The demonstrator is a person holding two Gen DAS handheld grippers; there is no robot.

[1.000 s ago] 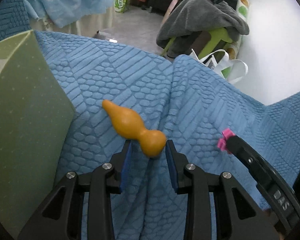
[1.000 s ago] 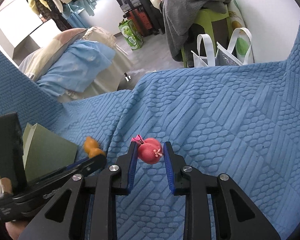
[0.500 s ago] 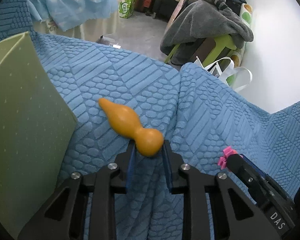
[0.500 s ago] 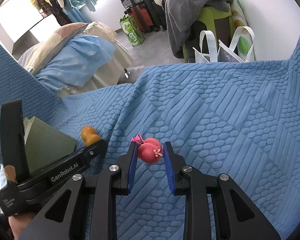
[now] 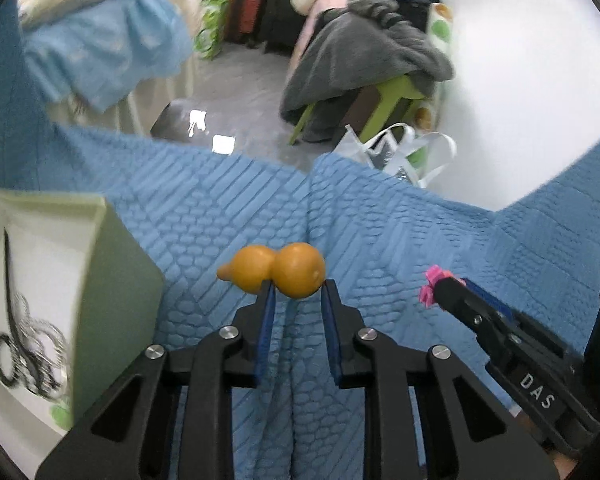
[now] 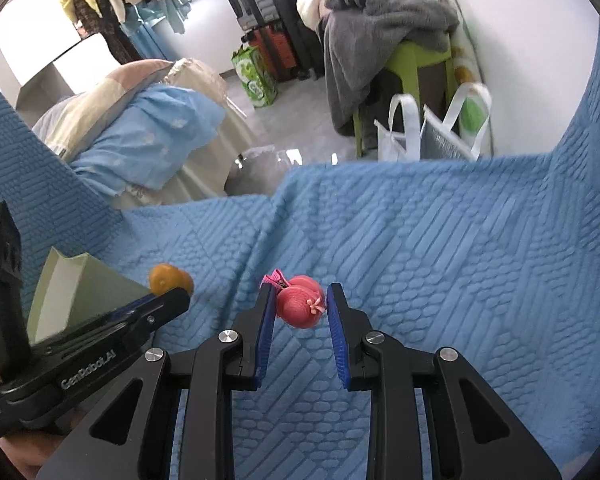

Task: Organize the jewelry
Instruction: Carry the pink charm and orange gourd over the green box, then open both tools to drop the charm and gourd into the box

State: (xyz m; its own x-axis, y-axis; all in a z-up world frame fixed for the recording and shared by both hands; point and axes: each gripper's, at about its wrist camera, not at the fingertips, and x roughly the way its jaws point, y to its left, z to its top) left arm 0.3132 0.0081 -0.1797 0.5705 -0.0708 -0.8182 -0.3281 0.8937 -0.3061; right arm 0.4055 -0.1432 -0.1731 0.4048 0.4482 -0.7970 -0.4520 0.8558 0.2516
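Green-walled box [image 5: 112, 280] with a chain inside now shows its white interior at the near left, because the left gripper [image 5: 296, 292], jaws pinching the orange gourd pendant [image 5: 284, 268], has lifted it off the blue blanket [image 5: 380, 232] toward that box. Rightward, the right gripper [image 6: 300, 312] holds the pink hair clip [image 6: 300, 306] pinched above the blanket; nothing lies between gourd and box, though the grippers sit close.

Bright even daylight, floor [image 5: 224, 142] glare, motion blur esp. left view, heavy fisheye edge warp w/ dark corners
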